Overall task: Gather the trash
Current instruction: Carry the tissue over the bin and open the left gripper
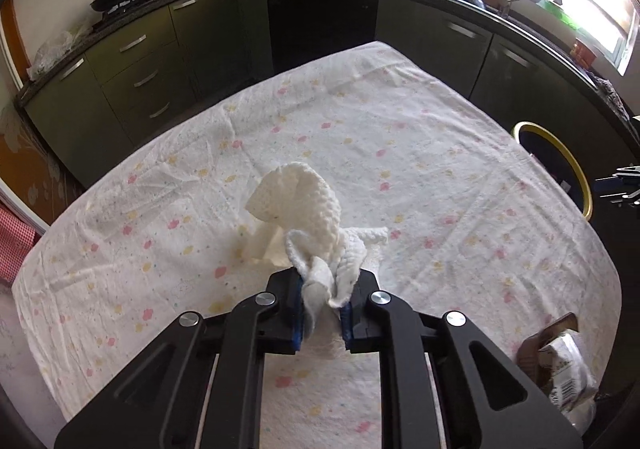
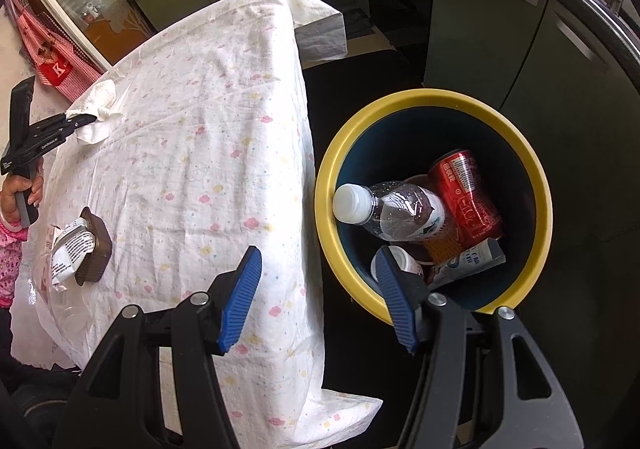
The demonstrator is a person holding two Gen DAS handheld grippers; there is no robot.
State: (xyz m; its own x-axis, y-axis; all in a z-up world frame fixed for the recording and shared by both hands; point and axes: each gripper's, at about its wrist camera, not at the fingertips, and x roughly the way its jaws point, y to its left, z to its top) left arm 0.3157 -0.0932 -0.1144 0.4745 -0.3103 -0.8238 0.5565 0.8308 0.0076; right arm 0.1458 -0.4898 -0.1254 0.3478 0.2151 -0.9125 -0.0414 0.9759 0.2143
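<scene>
Black linkage grippers point(image 2: 318, 295), blue ribbed pads point(image 2: 240, 297) (silver screws); pink sleeve point(image 2: 10, 269)

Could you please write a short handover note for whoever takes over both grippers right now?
Left gripper: shut on a crumpled paper towel, at the table.
Right gripper: open and holding nothing, above the gap between the table edge and the bin.
Done: a plastic bottle, a red can and a few smaller bits already lie in the bin.
Left: carry the paper towel over and drop it in the bin. Then collect the brown tray with the white wrapper in it, and what looks like clear plastic at the near edge of the table.
</scene>
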